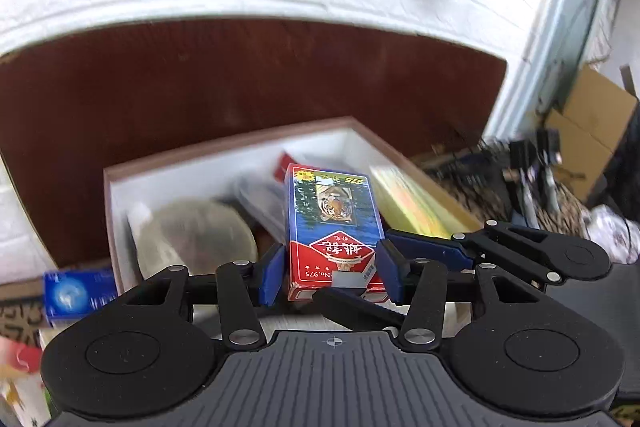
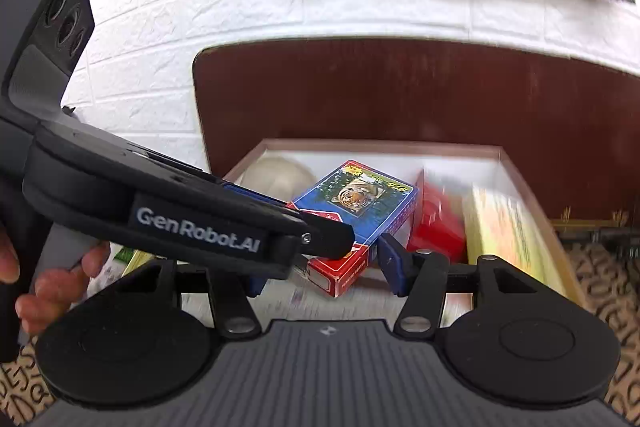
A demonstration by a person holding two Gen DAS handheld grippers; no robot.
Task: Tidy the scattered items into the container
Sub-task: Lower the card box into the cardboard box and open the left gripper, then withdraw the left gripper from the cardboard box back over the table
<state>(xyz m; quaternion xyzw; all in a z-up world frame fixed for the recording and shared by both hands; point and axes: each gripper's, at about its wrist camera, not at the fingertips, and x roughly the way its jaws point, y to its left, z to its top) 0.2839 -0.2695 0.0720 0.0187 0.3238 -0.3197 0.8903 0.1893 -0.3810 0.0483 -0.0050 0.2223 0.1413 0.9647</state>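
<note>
yellow box [image 2: 508,239]: motion-blurred, print unreadable
red pack [image 2: 438,223]: smeared — partly behind the card box [image 2: 356,203]
blue carton [image 1: 78,293]: blurred, label illegible
right gripper's left pad: hidden by the left gripper's body [image 2: 192,223]

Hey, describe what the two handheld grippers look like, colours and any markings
Both are matte black plastic. The left gripper has a ribbed grey body, two round black discs, black linkage bars with silver pins, and blue fingers. The right gripper is built the same way. In the right wrist view, the left one's side reads "GenRobot.AI" in pale lettering, with three round lens openings on its block.
</note>
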